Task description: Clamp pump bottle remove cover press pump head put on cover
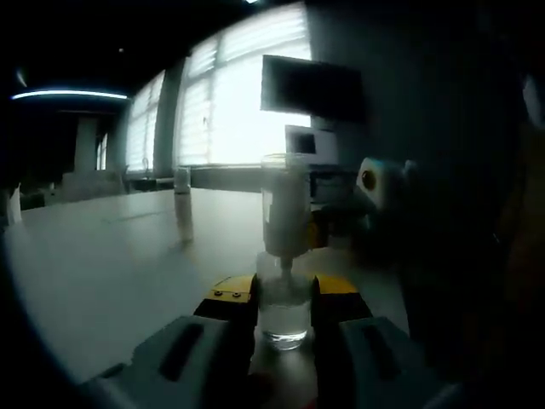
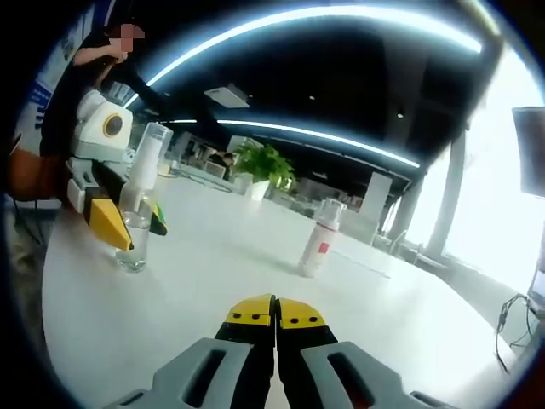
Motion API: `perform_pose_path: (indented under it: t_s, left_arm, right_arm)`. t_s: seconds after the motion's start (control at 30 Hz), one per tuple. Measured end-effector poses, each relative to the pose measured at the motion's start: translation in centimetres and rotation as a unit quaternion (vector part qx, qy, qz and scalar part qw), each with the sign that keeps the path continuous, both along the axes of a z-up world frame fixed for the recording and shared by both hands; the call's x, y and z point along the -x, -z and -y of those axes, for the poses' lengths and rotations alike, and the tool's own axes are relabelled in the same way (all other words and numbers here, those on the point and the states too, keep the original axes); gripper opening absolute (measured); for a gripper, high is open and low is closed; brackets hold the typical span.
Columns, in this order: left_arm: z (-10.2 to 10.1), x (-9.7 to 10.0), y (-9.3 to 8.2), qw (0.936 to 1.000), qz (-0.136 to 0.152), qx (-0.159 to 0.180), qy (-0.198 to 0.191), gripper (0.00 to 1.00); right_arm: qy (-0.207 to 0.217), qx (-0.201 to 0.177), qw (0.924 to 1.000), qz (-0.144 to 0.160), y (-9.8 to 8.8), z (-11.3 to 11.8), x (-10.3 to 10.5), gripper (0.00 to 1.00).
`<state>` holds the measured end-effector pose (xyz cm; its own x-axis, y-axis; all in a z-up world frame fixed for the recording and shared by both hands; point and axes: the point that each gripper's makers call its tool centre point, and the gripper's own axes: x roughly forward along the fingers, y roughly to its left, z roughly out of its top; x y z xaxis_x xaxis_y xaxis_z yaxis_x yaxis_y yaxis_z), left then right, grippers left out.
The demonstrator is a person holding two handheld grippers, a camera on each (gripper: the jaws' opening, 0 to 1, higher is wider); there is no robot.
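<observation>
My left claw (image 1: pixel 284 298) pinches the clear pump bottle (image 1: pixel 283 256) low on its body, bottle upright on the white tabletop (image 1: pixel 119 264), cover on. My right claw (image 2: pixel 274 312) is pressed together, holding nothing, well apart from the bottle. A second white bottle (image 2: pixel 318 238) stands beyond it.

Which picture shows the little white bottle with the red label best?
The right gripper view. There the white bottle stands in bright light on the table, and its red label is plain to see. In the left gripper view the same bottle is small, dim and far back, and the label cannot be made out.
</observation>
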<state>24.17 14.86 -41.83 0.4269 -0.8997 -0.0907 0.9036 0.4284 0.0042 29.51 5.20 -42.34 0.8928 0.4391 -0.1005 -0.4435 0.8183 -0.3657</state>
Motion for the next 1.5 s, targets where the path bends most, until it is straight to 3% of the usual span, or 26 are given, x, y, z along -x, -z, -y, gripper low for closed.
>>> perform_pose_path:
  t_s: [0.83,1.33,1.5]
  left_arm:
    - [-0.1,-0.5,0.2,1.0,0.004,-0.003,-0.003,0.16]
    - [-0.1,-0.6,0.2,1.0,0.001,-0.003,-0.006,0.16]
    - [-0.2,-0.6,0.2,1.0,0.001,-0.003,-0.008,0.16]
  right_arm:
    - [-0.006,0.006,1.0,-0.001,0.0,-0.3,0.2,0.0]
    - [-0.004,-0.029,0.9995,-0.005,-1.9,-0.7,0.7,0.0]
    - [-0.006,-0.055,0.9985,-0.006,-3.3,-1.1,1.7,0.01]
